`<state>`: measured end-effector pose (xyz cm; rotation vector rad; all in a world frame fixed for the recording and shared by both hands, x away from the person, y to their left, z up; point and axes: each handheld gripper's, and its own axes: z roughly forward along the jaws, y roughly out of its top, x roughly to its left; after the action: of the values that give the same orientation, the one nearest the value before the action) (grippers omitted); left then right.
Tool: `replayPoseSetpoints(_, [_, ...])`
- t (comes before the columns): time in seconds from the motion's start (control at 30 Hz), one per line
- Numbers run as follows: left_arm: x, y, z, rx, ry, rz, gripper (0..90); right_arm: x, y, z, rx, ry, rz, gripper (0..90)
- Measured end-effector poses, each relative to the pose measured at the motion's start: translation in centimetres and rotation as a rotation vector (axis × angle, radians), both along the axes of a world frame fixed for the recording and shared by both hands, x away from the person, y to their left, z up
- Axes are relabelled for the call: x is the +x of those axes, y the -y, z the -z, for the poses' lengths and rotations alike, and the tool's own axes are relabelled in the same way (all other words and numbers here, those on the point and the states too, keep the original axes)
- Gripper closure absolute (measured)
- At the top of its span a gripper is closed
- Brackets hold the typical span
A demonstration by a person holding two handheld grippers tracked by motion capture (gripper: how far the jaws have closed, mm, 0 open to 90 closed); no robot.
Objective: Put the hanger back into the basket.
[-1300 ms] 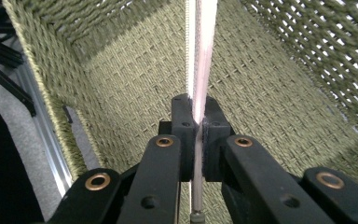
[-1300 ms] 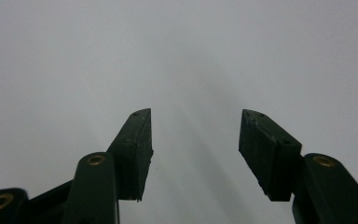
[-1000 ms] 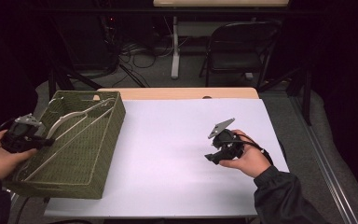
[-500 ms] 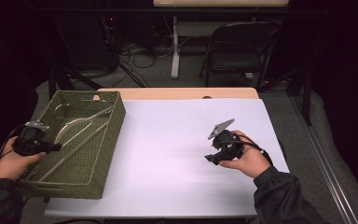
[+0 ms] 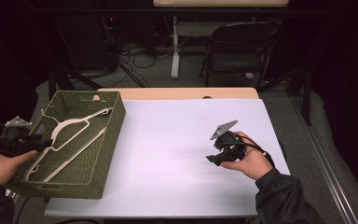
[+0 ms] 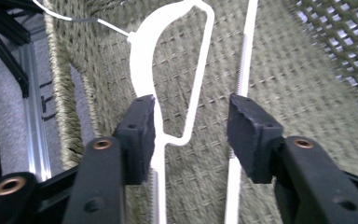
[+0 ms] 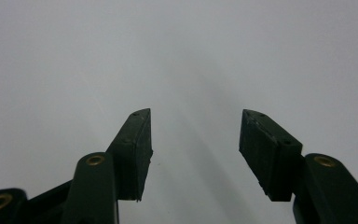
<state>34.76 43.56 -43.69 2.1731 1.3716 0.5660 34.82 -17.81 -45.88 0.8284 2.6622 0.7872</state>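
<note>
Your left gripper (image 5: 37,140) sits at the near-left rim of the green woven basket (image 5: 114,123), which stands on the left part of the white table (image 5: 168,140). Its jaws have just been opening, and in the left gripper view (image 6: 191,135) they stand apart with nothing pressed between the pads. Below them the white hanger (image 5: 74,135) lies flat on the basket floor; in that view one of its thin arms (image 6: 200,84) passes through the gap between the jaws, touching neither pad, while the broader shoulder runs beside the left jaw. The hanger's wire hook (image 5: 51,114) points toward the far-left corner of the basket. Your right gripper (image 5: 216,158) is well apart from the basket, resting in your hand low over the right part of the table; the right gripper view (image 7: 193,140) shows its jaws spread wide over bare white surface with nothing in them. No brand, label or writing can be read on the basket, the hanger or either gripper
</note>
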Motion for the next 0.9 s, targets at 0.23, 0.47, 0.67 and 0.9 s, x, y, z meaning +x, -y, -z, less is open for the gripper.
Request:
replayPoseSetpoints(0.23, [-1.9,2.6,-0.9,-0.025,0.047,0.038,47.7,-0.9,1.0,0.0,0.026,0.021,0.026,43.3])
replayPoseSetpoints(0.47, [-3.9,6.7,-1.8,-0.102,0.128,0.094,45.1,-2.1,2.9,0.2,0.026,0.043,0.072,42.4])
replayPoseSetpoints(0.67, [-5.5,10.5,-1.6,-0.178,0.191,0.183,43.4,-3.8,5.3,0.7,0.084,0.082,0.161,42.0])
replayPoseSetpoints(0.9, [-6.8,14.7,-0.4,-0.238,0.212,0.281,42.2,-6.4,8.4,2.4,0.175,0.157,0.286,40.1])
